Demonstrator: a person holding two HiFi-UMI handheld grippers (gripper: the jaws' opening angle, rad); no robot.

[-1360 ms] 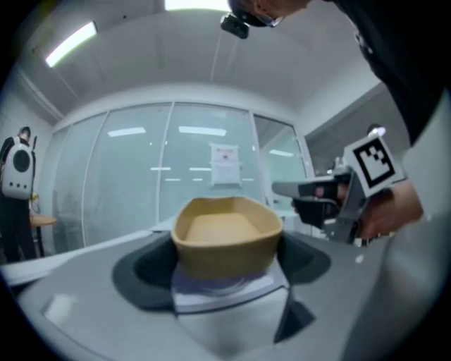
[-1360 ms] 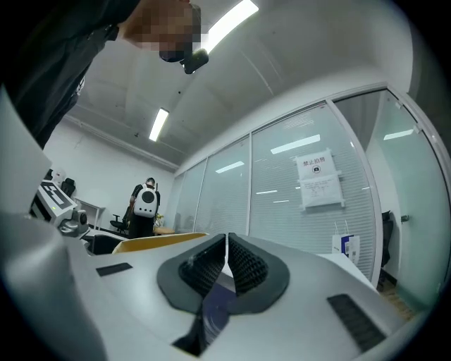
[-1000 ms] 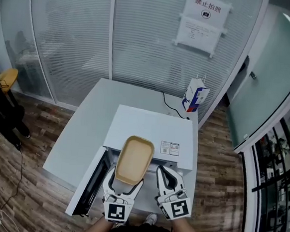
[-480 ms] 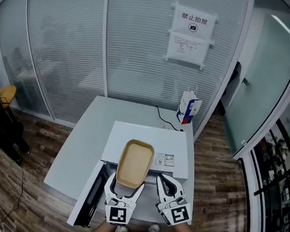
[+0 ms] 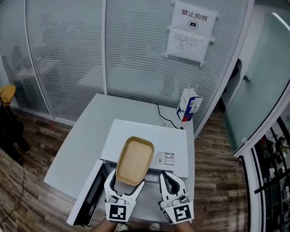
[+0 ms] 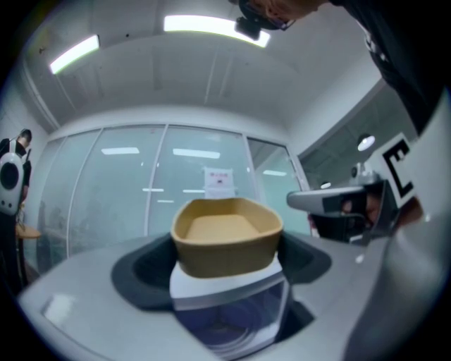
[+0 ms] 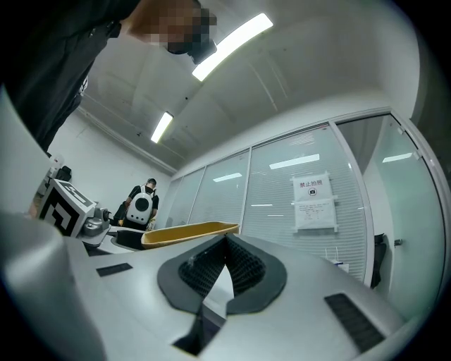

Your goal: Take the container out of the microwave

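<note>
A tan, empty, shallow container [image 5: 134, 158] hangs above the front edge of the white microwave [image 5: 143, 132]. My left gripper [image 5: 126, 181] is shut on its near end. In the left gripper view the container [image 6: 227, 236] sits between the two dark jaws, over the microwave's top. To its right my right gripper [image 5: 172, 182] is shut with nothing in it. In the right gripper view the ribbed pads [image 7: 239, 264] meet at their tips, and the container [image 7: 189, 232] shows edge-on at the left. The microwave's door [image 5: 88, 187] stands swung open at the left.
The microwave stands on a white table [image 5: 80, 140] against a glass wall with blinds. A blue and white carton [image 5: 189, 105] stands at the table's far right corner, with a black cable beside it. Wooden floor lies around the table.
The head view has tilted up, so the wall notice sits lower in frame. The left gripper keeps hold of the container, which has shifted slightly. The right gripper has edged right.
</note>
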